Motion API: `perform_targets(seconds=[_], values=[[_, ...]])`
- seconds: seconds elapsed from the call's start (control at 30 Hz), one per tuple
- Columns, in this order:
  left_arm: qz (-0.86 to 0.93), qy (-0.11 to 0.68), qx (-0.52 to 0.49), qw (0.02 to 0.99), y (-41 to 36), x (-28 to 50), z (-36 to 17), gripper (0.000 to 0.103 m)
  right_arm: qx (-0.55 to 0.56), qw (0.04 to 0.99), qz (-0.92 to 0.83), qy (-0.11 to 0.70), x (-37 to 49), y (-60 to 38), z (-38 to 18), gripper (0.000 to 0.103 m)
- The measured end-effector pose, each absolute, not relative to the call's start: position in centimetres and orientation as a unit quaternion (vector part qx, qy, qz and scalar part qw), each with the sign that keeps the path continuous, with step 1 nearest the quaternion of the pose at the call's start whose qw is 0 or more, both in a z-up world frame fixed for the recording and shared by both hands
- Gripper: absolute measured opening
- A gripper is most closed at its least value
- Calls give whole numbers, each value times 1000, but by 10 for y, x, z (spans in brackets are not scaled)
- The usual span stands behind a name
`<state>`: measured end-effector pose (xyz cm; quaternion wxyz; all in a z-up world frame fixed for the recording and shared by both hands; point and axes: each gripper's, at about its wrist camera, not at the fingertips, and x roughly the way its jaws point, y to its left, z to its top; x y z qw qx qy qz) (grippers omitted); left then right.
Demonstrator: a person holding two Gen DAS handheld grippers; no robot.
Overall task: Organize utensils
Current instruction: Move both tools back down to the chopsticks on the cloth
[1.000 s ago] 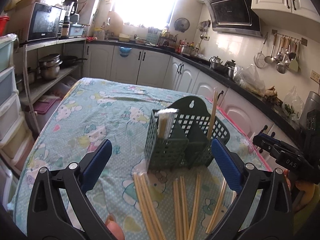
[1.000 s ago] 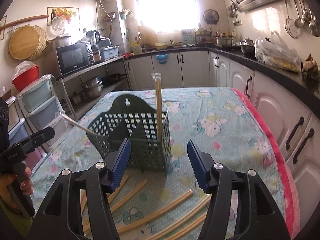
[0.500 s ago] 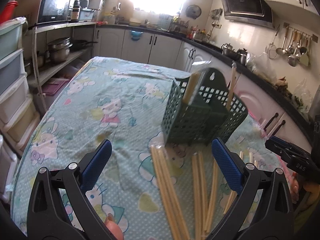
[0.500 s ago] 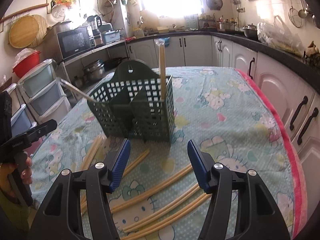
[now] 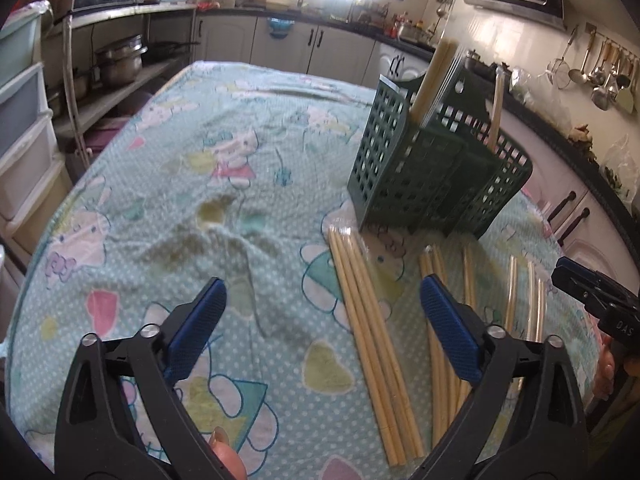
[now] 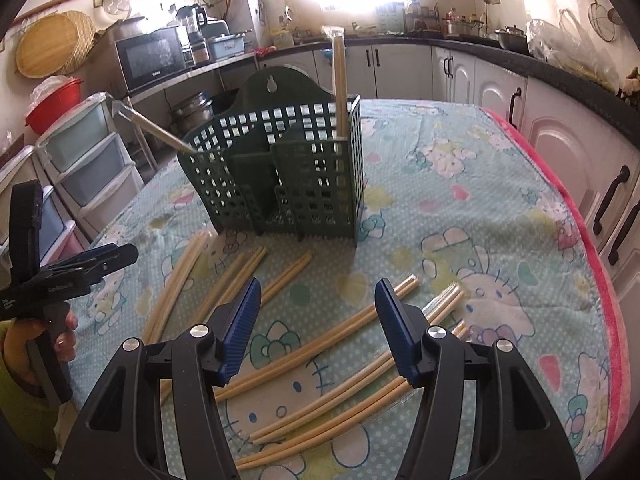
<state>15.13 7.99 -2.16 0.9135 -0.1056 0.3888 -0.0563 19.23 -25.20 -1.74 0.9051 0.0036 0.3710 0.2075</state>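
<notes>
Both tongs lowered | left tongs [image 5: 322, 312] closing (empty) | chopsticks [image 5: 374, 332] seemingly untouched

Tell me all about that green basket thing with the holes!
The dark green plastic utensil holder stands upright on the cartoon-print tablecloth. Its walls are a grid of square holes, dividers split it into compartments, and the tall rounded back has a hanging hole. Wrapped chopstick pairs stick out of it; others lie on the cloth in front.

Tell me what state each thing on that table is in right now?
Green basket: upright, two packs of chopsticks standing inside.
Wrapped chopsticks: loose, lying flat in front of the basket.
Left gripper: jaws closing, nothing held, a bundle lying between.
Right gripper: open, empty, above the chopsticks.
</notes>
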Motion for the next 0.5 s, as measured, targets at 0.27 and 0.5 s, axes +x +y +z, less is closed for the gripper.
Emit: perform_targets(seconds=[0.27, 0.5], values=[[-76, 424, -114, 895, 74, 160, -40, 61, 17, 895, 192, 401, 200, -256, -34, 57], [-81, 448, -97, 885, 66, 172, -52, 47, 44, 880, 176, 440, 218, -264, -50, 57]])
